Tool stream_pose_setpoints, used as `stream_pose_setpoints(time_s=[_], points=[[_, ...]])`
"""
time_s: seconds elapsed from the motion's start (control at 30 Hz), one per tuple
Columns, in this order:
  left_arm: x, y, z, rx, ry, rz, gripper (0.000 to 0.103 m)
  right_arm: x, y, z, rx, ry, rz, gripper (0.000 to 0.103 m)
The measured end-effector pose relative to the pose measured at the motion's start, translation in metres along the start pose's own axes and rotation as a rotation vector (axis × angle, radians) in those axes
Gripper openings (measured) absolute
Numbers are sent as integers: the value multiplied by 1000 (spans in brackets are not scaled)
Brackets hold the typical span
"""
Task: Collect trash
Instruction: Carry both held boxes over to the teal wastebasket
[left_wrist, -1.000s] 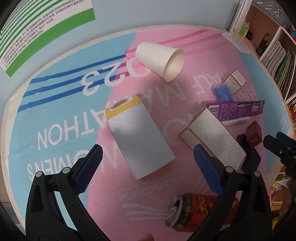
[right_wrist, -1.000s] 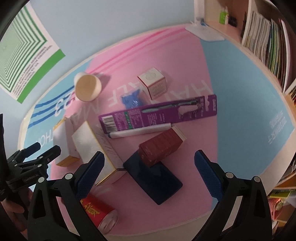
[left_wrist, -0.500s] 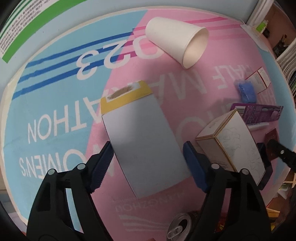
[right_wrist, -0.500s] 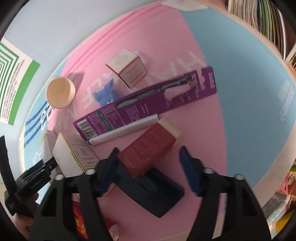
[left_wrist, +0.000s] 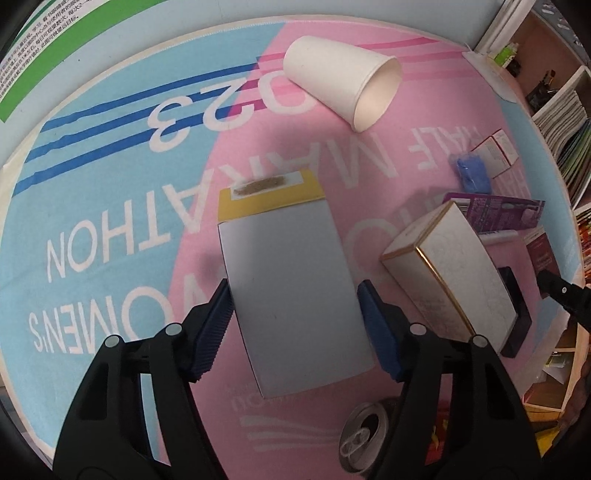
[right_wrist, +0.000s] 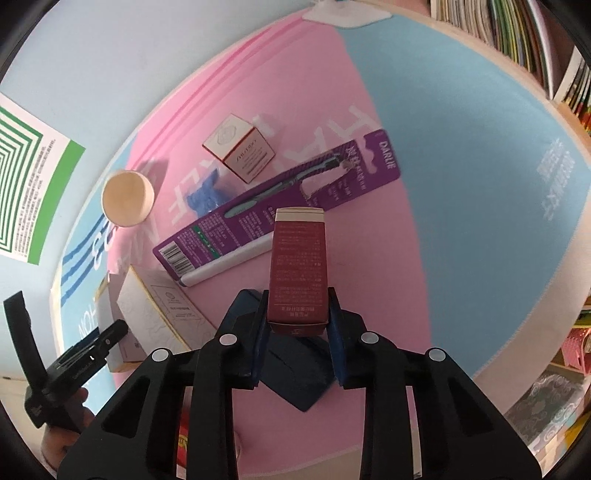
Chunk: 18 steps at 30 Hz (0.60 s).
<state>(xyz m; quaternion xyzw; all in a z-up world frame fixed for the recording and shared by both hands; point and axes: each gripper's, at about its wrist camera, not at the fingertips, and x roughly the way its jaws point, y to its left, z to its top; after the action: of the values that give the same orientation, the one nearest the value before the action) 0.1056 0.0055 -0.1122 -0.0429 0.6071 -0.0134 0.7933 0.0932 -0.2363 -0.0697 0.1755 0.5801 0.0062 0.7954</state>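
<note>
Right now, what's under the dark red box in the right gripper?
Under the dark red box lies a flat navy box, partly on show behind the right gripper. The box and pads cover its middle; anything beneath is hidden.

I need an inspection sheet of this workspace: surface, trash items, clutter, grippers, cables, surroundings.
Surface: pink and blue printed mat, no spills seen.
Job's things: white box with yellow end; dark red box; paper cup on its side; gold-edged box; purple toothbrush pack; drink can; small white box; blue wad; dark flat case.
Clutter: nothing seen.
Grippers: left gripper has just been closing, pads at the white box's sides; right gripper has just closed on the dark red box.
Cables: nothing seen.
Surroundings: bookshelf; green poster.
</note>
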Motion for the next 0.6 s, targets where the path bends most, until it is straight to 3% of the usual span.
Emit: stream_pose_setpoints(time_s=[0.33,0.6], points=[[-48,0,-16,121,-95,-13,66,-45,2,-24,11,-101,-2,29],[-99,-56,-28,424,-210,-75,66,-106,-37,-86,163,-210,-72,29]])
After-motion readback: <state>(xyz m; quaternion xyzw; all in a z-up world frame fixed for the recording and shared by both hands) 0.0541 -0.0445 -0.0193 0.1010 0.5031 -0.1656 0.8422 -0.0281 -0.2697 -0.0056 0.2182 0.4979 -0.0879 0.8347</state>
